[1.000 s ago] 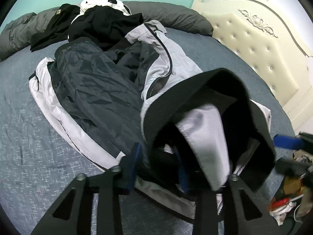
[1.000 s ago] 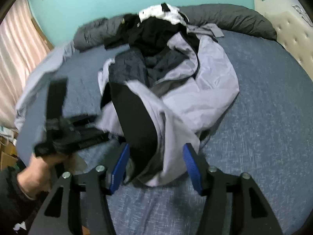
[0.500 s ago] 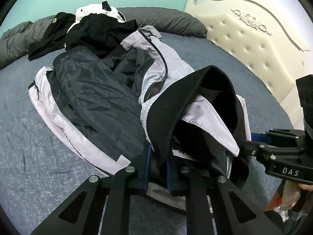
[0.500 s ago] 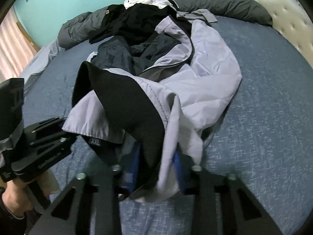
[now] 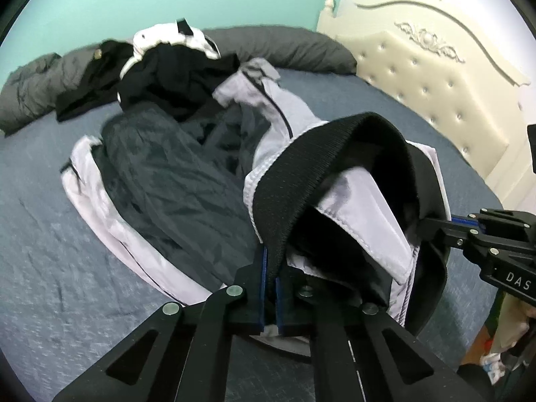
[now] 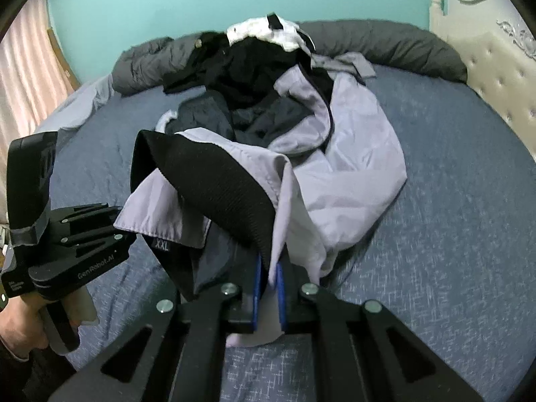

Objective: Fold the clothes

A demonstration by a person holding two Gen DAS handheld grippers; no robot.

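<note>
A pale grey jacket (image 5: 288,114) with dark lining lies crumpled on the blue bed (image 5: 50,234). Its black ribbed band (image 5: 301,174) is lifted into an arch at the near end. My left gripper (image 5: 269,261) is shut on the band's left end. My right gripper (image 6: 268,268) has its jaws closing, pads pressed on the band (image 6: 217,184) and pale fabric at the other end. Each gripper shows in the other's view, the right gripper (image 5: 435,226) at the right edge, the left gripper (image 6: 124,231) at the left with a hand (image 6: 20,328) holding it.
A heap of black and white clothes (image 5: 167,63) sits at the far end against a long grey bolster (image 5: 284,47). A cream tufted headboard (image 5: 435,83) runs along the right. A pink curtain (image 6: 23,67) hangs at the left. Bare sheet (image 6: 452,234) lies right of the jacket.
Both grippers' jaws have closed from open onto the jacket's black band. The right gripper has come in beside the left one, and the band now arches between them.
</note>
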